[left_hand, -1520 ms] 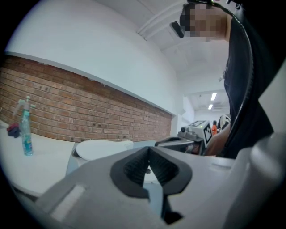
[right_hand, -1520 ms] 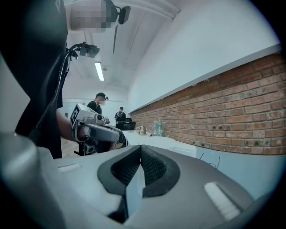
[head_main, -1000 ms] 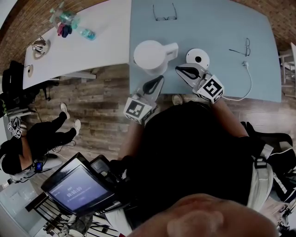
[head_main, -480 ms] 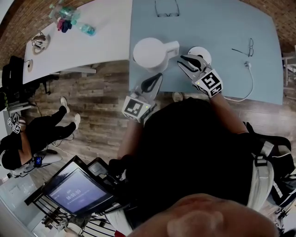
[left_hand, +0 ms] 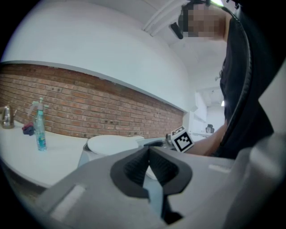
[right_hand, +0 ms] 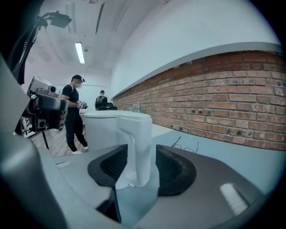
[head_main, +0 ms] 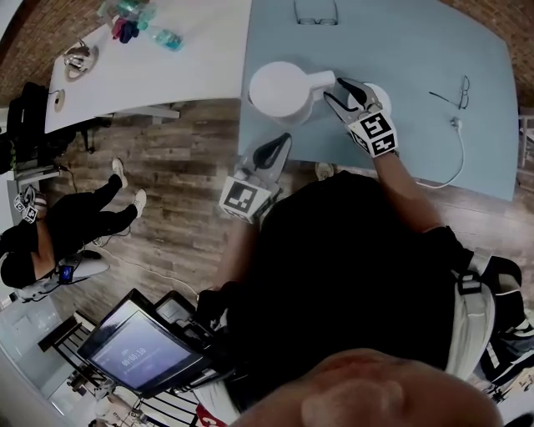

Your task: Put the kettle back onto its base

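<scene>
Standing on the blue tabletop [head_main: 417,50], the white kettle [head_main: 282,87] is found off its round base [head_main: 384,96], which lies just beside it on the handle side, so the task is judged barely begun. The right hand-held gripper [head_main: 335,90] is brought up to the kettle's handle [right_hand: 136,138]; its jaws have just been opening and are now spread wide, with the handle between them but not yet pressed by the pads. The left hand-held gripper [head_main: 271,154] is held near the tabletop's front edge with its jaws together and nothing between them. What is left, by this reading, is everything that matters: the handle is to be clamped, the kettle lifted, carried across and set squarely on the base. Part of the base is covered in the head view by the right hand-held gripper itself. A cable [head_main: 463,142] is led off from the base side, and one pair of glasses [head_main: 460,90] lies near it; another pair [head_main: 315,12] lies at the far edge. Bottles [head_main: 138,29] are kept on a neighbouring white table [head_main: 167,75], and a person [head_main: 50,242] is seen on the floor side, well apart.
</scene>
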Available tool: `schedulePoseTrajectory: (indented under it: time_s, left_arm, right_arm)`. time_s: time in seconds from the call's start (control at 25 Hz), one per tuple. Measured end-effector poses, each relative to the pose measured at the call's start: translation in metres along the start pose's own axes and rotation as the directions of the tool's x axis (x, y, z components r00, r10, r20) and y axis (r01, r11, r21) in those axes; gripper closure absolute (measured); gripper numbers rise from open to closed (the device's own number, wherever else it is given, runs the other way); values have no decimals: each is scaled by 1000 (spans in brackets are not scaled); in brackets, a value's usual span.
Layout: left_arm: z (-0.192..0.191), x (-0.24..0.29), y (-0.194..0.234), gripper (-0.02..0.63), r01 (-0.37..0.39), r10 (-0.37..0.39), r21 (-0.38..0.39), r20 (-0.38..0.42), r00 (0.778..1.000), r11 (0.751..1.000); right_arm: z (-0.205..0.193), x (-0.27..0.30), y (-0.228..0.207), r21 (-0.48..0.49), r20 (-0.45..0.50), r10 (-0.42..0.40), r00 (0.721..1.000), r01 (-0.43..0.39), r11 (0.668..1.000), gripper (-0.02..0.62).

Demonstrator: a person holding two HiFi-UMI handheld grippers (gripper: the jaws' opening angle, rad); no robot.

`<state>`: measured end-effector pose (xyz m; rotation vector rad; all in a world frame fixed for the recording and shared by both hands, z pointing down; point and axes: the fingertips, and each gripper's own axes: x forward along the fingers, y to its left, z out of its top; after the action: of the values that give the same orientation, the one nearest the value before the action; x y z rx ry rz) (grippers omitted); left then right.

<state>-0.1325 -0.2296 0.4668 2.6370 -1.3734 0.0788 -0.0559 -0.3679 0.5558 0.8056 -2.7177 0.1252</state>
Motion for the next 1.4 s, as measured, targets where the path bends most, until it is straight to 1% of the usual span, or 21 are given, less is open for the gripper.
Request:
schedulePoseTrajectory:
  time_s: [0.08, 0.2, 0.36, 0.52, 0.64, 0.76, 0.88, 0.92, 0.96, 1.28, 1.4]
  left_arm:
    - [-3, -3, 2, 604, -17, 17, 7, 4, 1000, 1000]
    - [-5, -11, 8, 604, -52, 52, -13, 9, 999, 999]
    - [-7, -21, 13, 604, -83, 83, -9, 14, 996, 997]
    - [-7, -28, 17, 604, -110, 110, -19, 12, 994, 994]
    - [-7, -36, 20, 604, -131, 131, -5, 13, 991, 991]
    - [-8, -43, 23, 604, -147, 147, 8, 15, 989, 989]
    - [-4, -48, 26, 604, -168, 168, -4, 1, 986, 986]
    - [-4, -50, 28, 604, -172, 172, 4, 4, 985, 985]
    - [-5, -52, 29, 604, -175, 175, 13, 9, 985, 984]
    - [-5, -55, 23, 604, -174, 175, -5, 15, 985, 985]
    - [1, -55, 20, 604, -173, 173, -7, -1, 985, 985]
  right_arm:
    - [-2, 6, -3, 2, -5, -5, 1000, 5, 1000, 402]
    - [-3, 18, -4, -6, -14, -2, 1000, 2, 1000, 399]
    - [-5, 33, -5, -17, -28, -6, 1000, 6, 1000, 399]
    - [-3, 43, -7, -31, -17, -23, 1000, 22, 999, 399]
    - [1, 46, -9, -31, 8, -43, 999, 43, 999, 416]
    - [0, 50, -10, -14, 11, -49, 999, 50, 999, 436]
    - [1, 55, -10, -4, 15, -55, 998, 55, 998, 465]
    - [2, 56, -9, 0, 21, -57, 998, 57, 998, 498]
    - [3, 56, -9, 5, 29, -58, 998, 58, 998, 509]
    - [7, 52, -11, 60, 50, -75, 996, 72, 996, 506]
    - [12, 48, -11, 72, 65, -84, 994, 79, 994, 506]
